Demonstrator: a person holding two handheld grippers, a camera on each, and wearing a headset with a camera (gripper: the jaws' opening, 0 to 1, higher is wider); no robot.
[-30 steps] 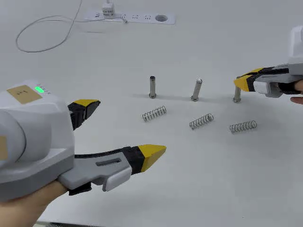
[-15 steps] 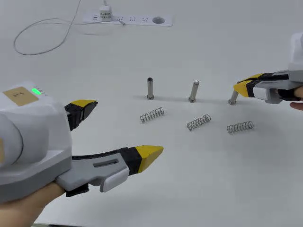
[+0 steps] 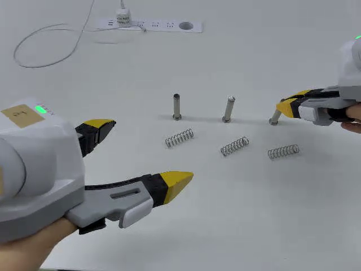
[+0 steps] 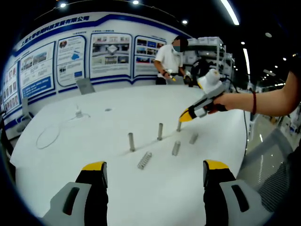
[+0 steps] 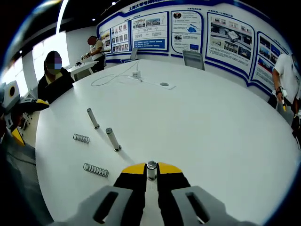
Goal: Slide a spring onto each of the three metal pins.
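The right gripper (image 5: pixel 151 170) has its two yellow tips pinched in close on the top of the right pin (image 3: pixel 273 119). In the right gripper view, the pin's round head sits right between the tips. In the head view this pin leans a bit, with its foot on the white table (image 3: pixel 237 226). The left gripper (image 3: pixel 137 154) is wide open and holds nothing. It hangs at about 7 o'clock from the left pin (image 3: pixel 176 106), well apart from it.

The three pins make a row. The left pin and the middle pin (image 3: pixel 228 109) stand up by themselves. Each pin has a spring lying near it, at about 5 or 6 o'clock: the left spring (image 3: pixel 179 138), the middle spring (image 3: pixel 234 145) and the right spring (image 3: pixel 283 151). No spring is on a pin yet, so the job looks like it is just starting.

I think the step now is getting hold of the right pin. The squeeze should be firm but gentle, because the pin is thin and smooth and could slip or tip over. The top must be free for a spring to go on, so a hold lower down would help. The left gripper could then pick up the right spring softly by its sides, so it does not get squashed or ping away.
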